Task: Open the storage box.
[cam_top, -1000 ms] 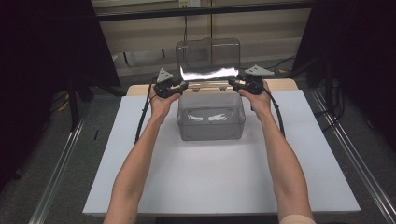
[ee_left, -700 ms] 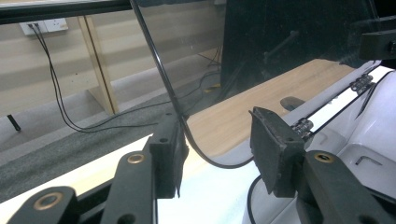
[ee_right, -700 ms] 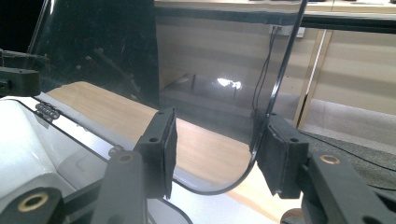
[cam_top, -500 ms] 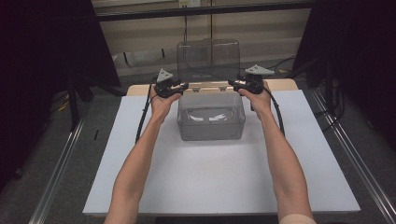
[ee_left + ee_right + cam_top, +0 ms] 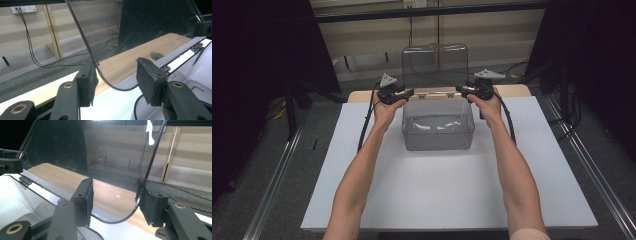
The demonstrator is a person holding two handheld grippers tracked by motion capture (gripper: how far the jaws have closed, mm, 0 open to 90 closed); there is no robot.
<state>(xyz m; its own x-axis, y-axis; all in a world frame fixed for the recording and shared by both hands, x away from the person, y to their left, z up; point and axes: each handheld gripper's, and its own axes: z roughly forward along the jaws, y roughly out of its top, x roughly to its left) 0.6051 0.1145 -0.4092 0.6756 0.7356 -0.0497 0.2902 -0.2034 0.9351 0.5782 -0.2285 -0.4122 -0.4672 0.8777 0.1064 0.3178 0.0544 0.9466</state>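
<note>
On the white table [image 5: 447, 200] sits a clear box [image 5: 438, 131]. Its lid [image 5: 435, 65] stands up at the back. The left gripper [image 5: 404, 93] and right gripper [image 5: 463, 90] have just been opening. Each has a lid corner between its spread jaws.

Dim room, lit table

We see a white table [image 5: 447, 200] under bright light on grey carpet [image 5: 277, 150], with a wooden board [image 5: 512, 90] along its edge at 12 o'clock. At 9 and 3 o'clock metal rails [image 5: 272, 195] run along the floor. Black curtains [image 5: 257, 60] hang at 10 and 2 o'clock. At 12 o'clock stands a beige wall [image 5: 492, 35] crossed by a dark bar [image 5: 427, 11]. In the left gripper view we find a wall socket [image 5: 23, 9] with two cables [image 5: 30, 45] dropping to the floor, and a wooden post [image 5: 51, 32] beside them.
</note>
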